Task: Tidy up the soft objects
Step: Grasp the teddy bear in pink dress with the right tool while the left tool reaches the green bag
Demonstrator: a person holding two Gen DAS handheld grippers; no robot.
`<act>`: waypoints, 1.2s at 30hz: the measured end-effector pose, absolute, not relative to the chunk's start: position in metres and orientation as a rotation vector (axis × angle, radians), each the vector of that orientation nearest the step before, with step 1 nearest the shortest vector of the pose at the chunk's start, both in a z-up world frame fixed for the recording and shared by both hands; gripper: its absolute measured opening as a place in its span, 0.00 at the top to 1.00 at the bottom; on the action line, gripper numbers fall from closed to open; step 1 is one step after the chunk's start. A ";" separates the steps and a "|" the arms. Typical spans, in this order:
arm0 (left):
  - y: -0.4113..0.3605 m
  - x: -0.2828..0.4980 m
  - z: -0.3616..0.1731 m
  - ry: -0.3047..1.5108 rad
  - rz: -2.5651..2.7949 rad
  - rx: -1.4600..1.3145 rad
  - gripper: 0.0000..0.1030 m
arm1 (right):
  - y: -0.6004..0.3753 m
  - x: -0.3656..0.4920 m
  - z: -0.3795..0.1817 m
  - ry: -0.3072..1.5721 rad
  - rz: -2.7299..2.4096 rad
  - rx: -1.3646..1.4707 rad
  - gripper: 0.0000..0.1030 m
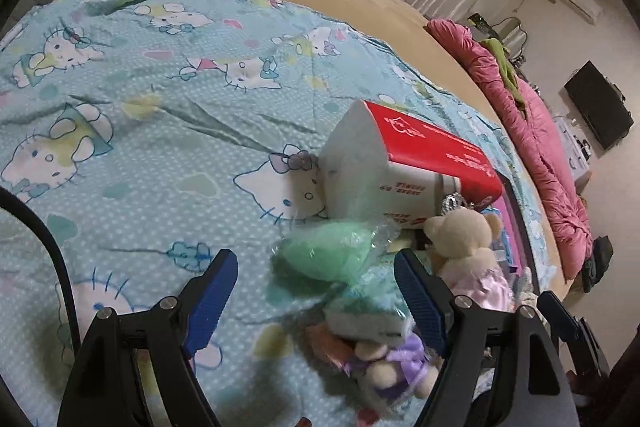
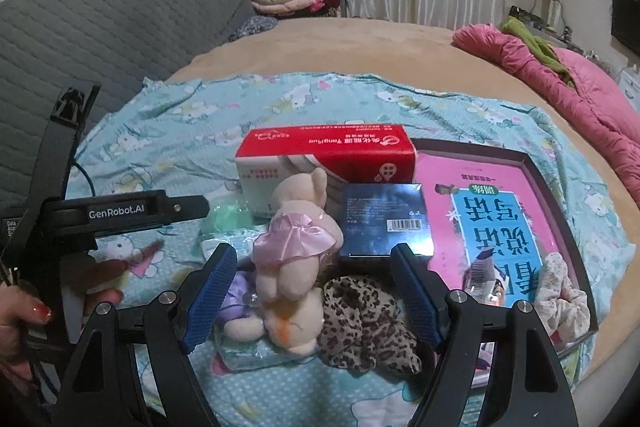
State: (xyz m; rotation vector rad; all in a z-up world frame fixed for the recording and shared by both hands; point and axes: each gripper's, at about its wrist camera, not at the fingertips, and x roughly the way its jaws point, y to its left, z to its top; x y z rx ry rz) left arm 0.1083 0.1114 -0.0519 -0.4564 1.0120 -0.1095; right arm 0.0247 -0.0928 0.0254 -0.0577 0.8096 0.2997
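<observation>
While unreadable elsewhere, left gripper (image 2: 120,211) reads "GenRobot.AI".

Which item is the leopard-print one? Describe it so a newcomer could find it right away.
On the blue cartoon-cat sheet covering the bed, find the red-and-white box. In front of it sits a plush bear in a pink dress; right of the bear lies the leopard-print fabric piece, the only brown-spotted item.

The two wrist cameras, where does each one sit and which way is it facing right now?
Left wrist: on the left gripper, angled down at the green bagged item; its open blue fingers show.
Right wrist: on the right gripper, facing the pink-dressed bear; its open fingers and a hand show.
Shared: red tissue box, the bear, blue cartoon sheet.
</observation>
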 end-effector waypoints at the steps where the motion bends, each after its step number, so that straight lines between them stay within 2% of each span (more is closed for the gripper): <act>1: 0.111 0.111 -0.053 1.013 -0.110 -0.447 0.21 | -0.090 0.028 0.023 0.816 0.296 -0.065 0.22; 12: 0.112 0.125 -0.075 1.048 -0.160 -0.490 0.19 | -0.068 0.051 0.000 0.856 0.253 -0.140 0.23; 16: 0.112 0.129 -0.081 1.059 -0.160 -0.498 0.19 | -0.060 0.055 -0.007 0.859 0.263 -0.174 0.37; 24: 0.113 0.137 -0.087 1.051 -0.175 -0.516 0.19 | -0.059 0.055 -0.012 0.851 0.301 -0.166 0.57; 32: 0.113 0.151 -0.094 1.043 -0.210 -0.531 0.19 | -0.066 0.052 -0.007 0.860 0.308 -0.130 0.60; 34: 0.112 0.153 -0.095 1.043 -0.222 -0.524 0.24 | -0.068 0.052 -0.005 0.860 0.307 -0.126 0.60; 36: 0.110 0.155 -0.098 1.048 -0.239 -0.528 0.37 | -0.069 0.051 -0.003 0.856 0.308 -0.118 0.60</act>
